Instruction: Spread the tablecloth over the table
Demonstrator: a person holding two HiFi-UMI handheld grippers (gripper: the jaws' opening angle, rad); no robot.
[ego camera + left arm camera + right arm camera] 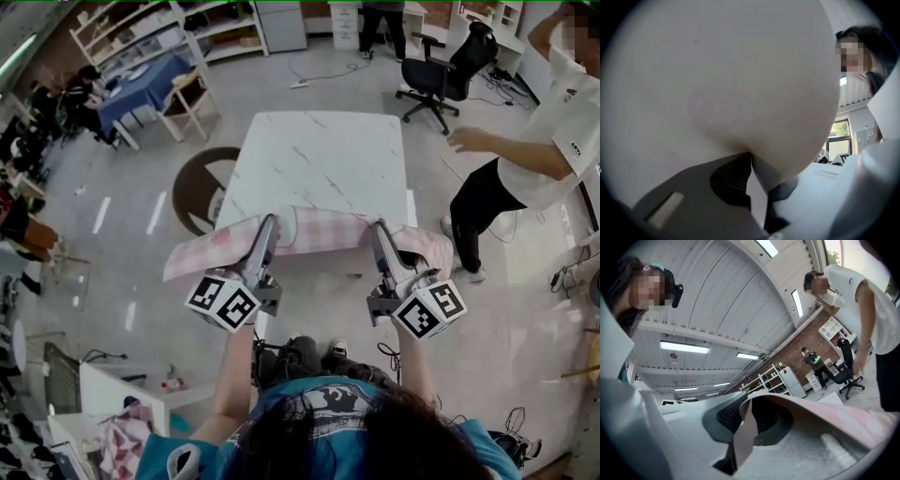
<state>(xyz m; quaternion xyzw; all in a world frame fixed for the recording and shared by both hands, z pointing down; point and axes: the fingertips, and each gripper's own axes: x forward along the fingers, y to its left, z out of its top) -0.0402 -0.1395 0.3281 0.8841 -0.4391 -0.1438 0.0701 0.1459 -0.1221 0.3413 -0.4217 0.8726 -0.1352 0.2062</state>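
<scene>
At the near edge of the white marbled tabletop (319, 155), your left tool (269, 223) and right tool (375, 228) each clamp the pink checked tablecloth (323, 231). Spreading's barely begun, so next carry it across.

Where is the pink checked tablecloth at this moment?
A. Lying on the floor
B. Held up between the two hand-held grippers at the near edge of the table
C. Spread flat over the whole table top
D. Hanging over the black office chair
B: the tablecloth stretches between the left hand-held gripper and the right hand-held gripper, both shut on it, while most of the table is uncovered.
</scene>
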